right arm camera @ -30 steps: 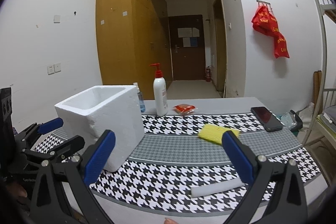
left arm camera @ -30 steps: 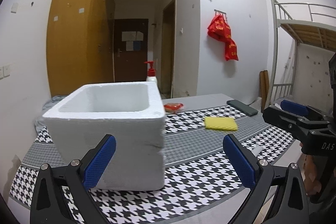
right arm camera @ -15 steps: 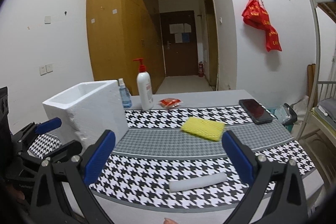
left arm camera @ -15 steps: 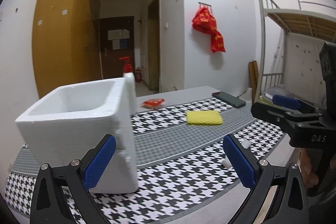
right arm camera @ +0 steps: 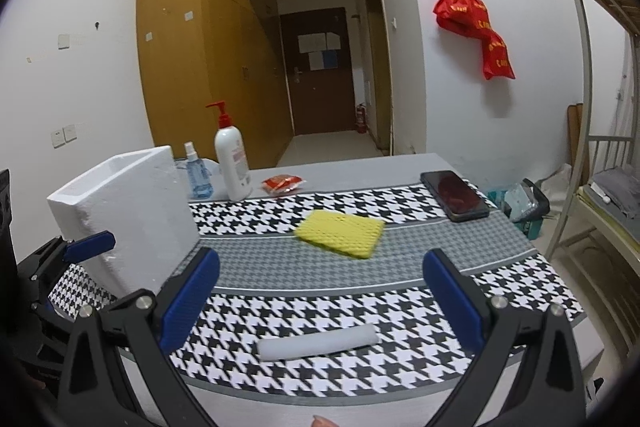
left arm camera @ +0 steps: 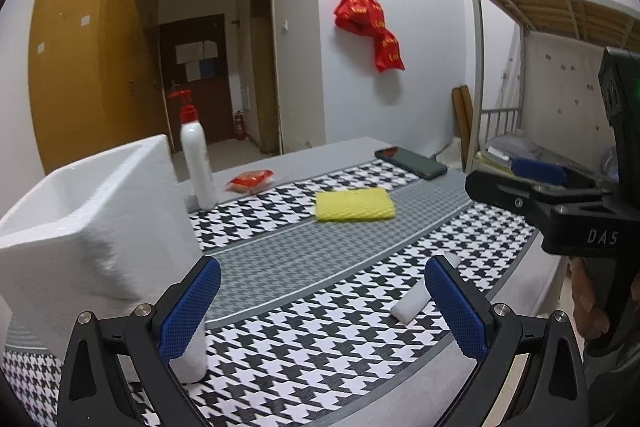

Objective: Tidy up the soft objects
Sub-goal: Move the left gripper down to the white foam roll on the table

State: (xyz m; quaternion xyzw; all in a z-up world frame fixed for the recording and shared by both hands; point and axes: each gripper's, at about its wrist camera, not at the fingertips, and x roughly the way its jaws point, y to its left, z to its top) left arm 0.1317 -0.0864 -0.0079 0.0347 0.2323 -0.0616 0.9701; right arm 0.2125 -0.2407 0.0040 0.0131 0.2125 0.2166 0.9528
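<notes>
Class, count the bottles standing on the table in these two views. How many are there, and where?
2. The white pump bottle stands at the table's far edge; the small blue spray bottle stands between it and the white foam box. Others may hide behind the box.

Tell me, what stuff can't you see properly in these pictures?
- Inside of the white foam box: both views, its own walls hide the bottom.
- White foam roll: left wrist view, partly behind a blue finger.
- Small blue spray bottle: hidden behind the box in the left wrist view.
- Words on the red packet: too small.
</notes>
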